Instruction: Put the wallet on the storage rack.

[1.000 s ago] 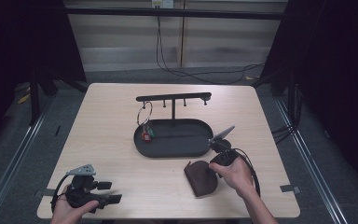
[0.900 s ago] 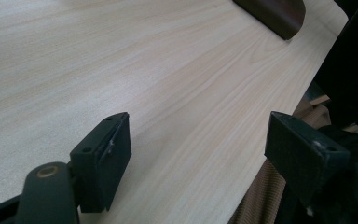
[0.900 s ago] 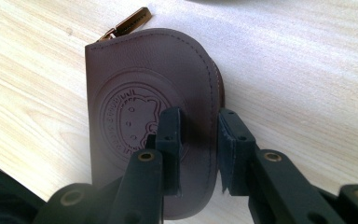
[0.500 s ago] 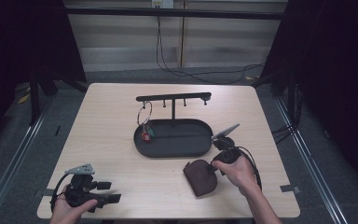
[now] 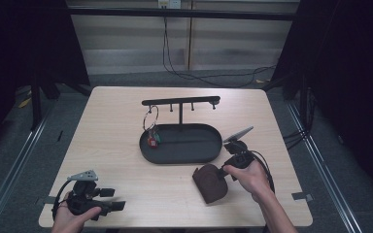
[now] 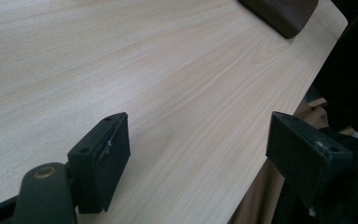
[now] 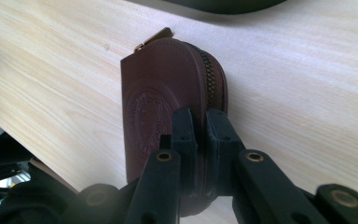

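Right claw [image 7: 199,126]: jaws have just been closing and now sit pressed together on the rim of the brown pouch [image 7: 168,107], in the lower middle of the right gripper view
Brown pouch [image 5: 210,182]: lies flat on the tabletop [image 5: 116,121], lower right of the high view, just below the black oval tray [image 5: 213,145], zipper edge toward the claw
Change: compared with a second ago the right hand [image 5: 250,177] sits a little lower in the frame and closer to the pouch; the pouch itself stays where it was
Meaning: the grip looks made, so lifting the pouch seems the next step
Left claw [image 6: 200,154]: jaws wide apart, nothing between them, resting at the lower left tabletop corner
Key ring [image 5: 150,128]: hangs from the stand over the tray, untouched
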